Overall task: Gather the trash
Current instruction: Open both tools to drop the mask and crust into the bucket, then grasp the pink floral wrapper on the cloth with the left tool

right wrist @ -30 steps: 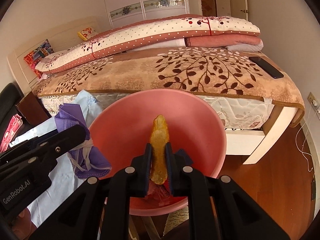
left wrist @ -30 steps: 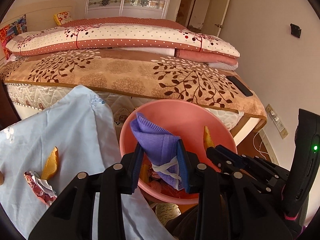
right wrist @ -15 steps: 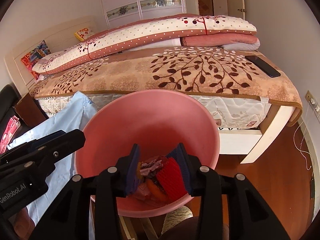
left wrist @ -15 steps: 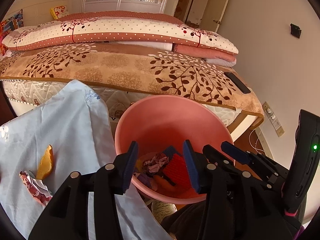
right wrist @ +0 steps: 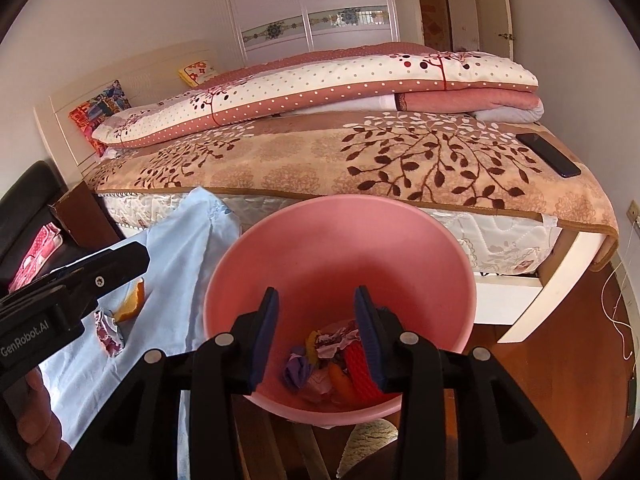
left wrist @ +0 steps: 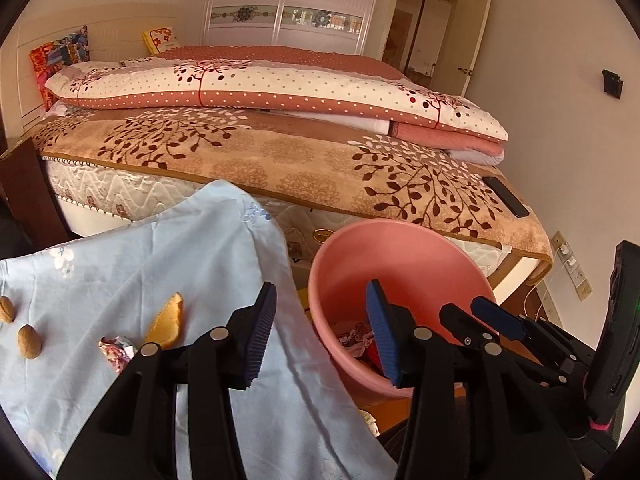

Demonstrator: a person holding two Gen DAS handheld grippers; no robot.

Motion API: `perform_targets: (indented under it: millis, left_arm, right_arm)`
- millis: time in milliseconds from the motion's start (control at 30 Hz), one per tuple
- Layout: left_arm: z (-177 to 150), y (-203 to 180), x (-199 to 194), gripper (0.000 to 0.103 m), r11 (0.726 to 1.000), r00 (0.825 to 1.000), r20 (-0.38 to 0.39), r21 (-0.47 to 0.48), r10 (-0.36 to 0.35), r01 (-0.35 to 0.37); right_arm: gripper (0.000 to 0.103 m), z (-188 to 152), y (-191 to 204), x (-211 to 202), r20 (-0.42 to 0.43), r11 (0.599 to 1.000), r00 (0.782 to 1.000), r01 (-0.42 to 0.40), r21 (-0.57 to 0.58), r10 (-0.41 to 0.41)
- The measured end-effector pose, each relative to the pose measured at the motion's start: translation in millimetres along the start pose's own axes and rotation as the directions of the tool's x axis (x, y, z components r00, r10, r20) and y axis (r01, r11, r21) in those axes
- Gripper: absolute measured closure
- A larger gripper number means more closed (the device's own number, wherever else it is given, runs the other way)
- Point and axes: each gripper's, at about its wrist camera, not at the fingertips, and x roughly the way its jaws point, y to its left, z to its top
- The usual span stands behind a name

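A pink bin point(right wrist: 340, 240) point(left wrist: 400, 256) holds mixed trash, among it a purple mask point(right wrist: 298, 370). My right gripper point(right wrist: 316, 340) is open and empty above the bin's mouth. My left gripper point(left wrist: 320, 332) is open and empty, straddling the bin's left rim and the light blue cloth point(left wrist: 140, 272). On the cloth lie an orange peel point(left wrist: 166, 322) point(right wrist: 134, 304), a crumpled wrapper point(left wrist: 116, 354) point(right wrist: 108, 332) and two walnuts point(left wrist: 28, 340). The right gripper also shows at the right of the left wrist view point(left wrist: 480, 320).
A bed with a leaf-patterned blanket point(left wrist: 280, 160) stands just behind the bin and cloth. A black phone point(right wrist: 548, 156) lies on the bed's right corner. Wooden floor point(right wrist: 560, 360) and a wall socket are to the right.
Both grippers opened and dropped the purple mask and the orange peel into the bin. The left gripper then swung left toward the cloth.
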Motion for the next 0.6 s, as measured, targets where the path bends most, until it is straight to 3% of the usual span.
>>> perform_targets:
  millis: [233, 400, 600]
  left_arm:
    - [-11.9, 45.8, -23.3, 0.056, 0.987, 0.990, 0.018, -0.080, 0.138, -0.136]
    - [-32.2, 92.6, -29.1, 0.056, 0.953, 0.972, -0.032, -0.192, 0.234, -0.235]
    - [-54.0, 132.7, -17.4, 0.056, 0.910, 0.960, -0.135, -0.310, 0.244, -0.275]
  right_arm:
    - [0.064, -2.1, 24.6, -4.9, 0.007, 0.998, 0.998, -0.056, -0.033, 0.056]
    - [0.064, -4.4, 46.8, -4.5, -0.001, 0.991, 0.994, -0.105, -0.078, 0.106]
    - [0.064, -7.9, 70.5, 1.2, -0.025, 0.981, 0.989, -0.147, -0.125, 0.145]
